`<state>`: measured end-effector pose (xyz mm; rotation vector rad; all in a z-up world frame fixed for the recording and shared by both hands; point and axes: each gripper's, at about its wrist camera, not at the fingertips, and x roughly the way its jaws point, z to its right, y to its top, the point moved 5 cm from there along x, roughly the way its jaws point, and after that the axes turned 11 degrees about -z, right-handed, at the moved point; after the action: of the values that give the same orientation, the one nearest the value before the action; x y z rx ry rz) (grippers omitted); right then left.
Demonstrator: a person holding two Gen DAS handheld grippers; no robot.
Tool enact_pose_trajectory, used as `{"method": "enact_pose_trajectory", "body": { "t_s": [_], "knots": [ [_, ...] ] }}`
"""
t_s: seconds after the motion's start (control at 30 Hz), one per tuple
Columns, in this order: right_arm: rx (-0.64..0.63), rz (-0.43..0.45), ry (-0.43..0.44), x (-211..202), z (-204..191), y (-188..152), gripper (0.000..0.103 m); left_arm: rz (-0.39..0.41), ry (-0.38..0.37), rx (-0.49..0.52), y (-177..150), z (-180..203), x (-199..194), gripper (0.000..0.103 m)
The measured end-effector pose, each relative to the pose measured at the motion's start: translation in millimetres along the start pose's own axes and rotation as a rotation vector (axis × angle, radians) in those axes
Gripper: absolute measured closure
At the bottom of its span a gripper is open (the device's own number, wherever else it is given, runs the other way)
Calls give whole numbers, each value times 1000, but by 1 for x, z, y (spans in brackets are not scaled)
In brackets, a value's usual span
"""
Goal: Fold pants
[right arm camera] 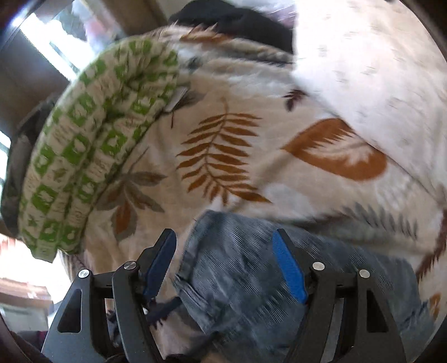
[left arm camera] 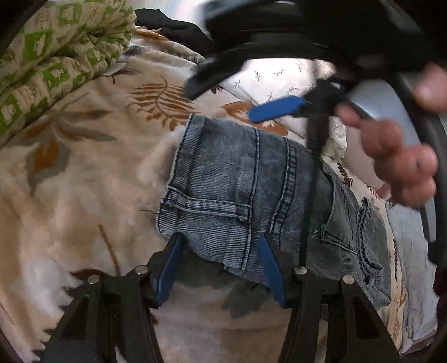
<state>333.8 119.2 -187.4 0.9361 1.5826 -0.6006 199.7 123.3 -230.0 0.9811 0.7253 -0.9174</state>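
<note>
Where the bed filled both views, its surface was a fluffy cream blanket point(left arm camera: 92, 173) printed with rust-brown fern fronds and grey leaves, its pile soft and slightly matted. A rolled quilt in a green-and-cream block print point(left arm camera: 56, 55) lay along the blanket's far edge, and a small pale tag showed at the quilt's edge, too blurred to read. Beside the blanket, a white sheet with tiny grey sprigs point(left arm camera: 273, 81) lay smooth and thin. A black garment point(right arm camera: 240, 22) sat crumpled at the far side. Bright window light point(right arm camera: 42, 42) showed past the quilt in the right wrist view, much smeared.

The faded blue stonewashed denim pants point(left arm camera: 251, 195) lay folded into a compact block on the blanket, ribbed in texture, with heavy double-stitched seams and a back pocket facing up. No label could be read on them.

The left gripper point(left arm camera: 220, 268), black-armed with blue pads, stood partly open, straddling the near edge of the denim, its pads not pressing on it. The right gripper point(right arm camera: 223, 265) hung wide open above the pants, gripping nothing; the person's hand point(left arm camera: 402, 162) held its frame.
</note>
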Motion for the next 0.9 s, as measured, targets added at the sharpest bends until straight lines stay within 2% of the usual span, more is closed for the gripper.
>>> {"method": "enact_pose_trajectory", "body": {
  "t_s": [0.03, 0.13, 0.23, 0.3, 0.37, 0.4, 0.43, 0.47, 0.57, 0.7, 0.9],
  "knots": [
    [-15, -25, -14, 7, -3, 3, 31, -1, -5, 9, 0, 2, 2, 61],
    [-57, -90, -55, 26, -7, 12, 30, -7, -41, 3, -2, 3, 3, 73],
    [-71, -146, -84, 43, -4, 17, 30, -1, -55, 21, -2, 7, 1, 80],
    [-85, -173, -130, 53, -1, 15, 33, 3, -56, 32, -2, 9, 1, 82],
    [-115, -192, -198, 60, 1, 11, 56, 8, -64, 36, -1, 11, 0, 82],
    [-129, -207, -248, 66, 4, 7, 64, 10, -66, 37, -1, 11, 0, 83],
    [-133, -207, -260, 66, 6, 4, 73, 15, -69, 39, -1, 11, -1, 83],
    [-136, -199, -262, 65, 6, 2, 82, 21, -70, 43, -1, 13, -2, 83],
    [-147, -159, -291, 51, 4, -5, 90, 49, -77, 67, -1, 17, -8, 83],
    [-137, -91, -288, 24, 6, -18, 93, 92, -87, 121, 0, 30, -17, 83],
    [-106, 30, -275, -31, 19, -49, 95, 150, -157, 236, -9, 63, -37, 84]
  ]
}}
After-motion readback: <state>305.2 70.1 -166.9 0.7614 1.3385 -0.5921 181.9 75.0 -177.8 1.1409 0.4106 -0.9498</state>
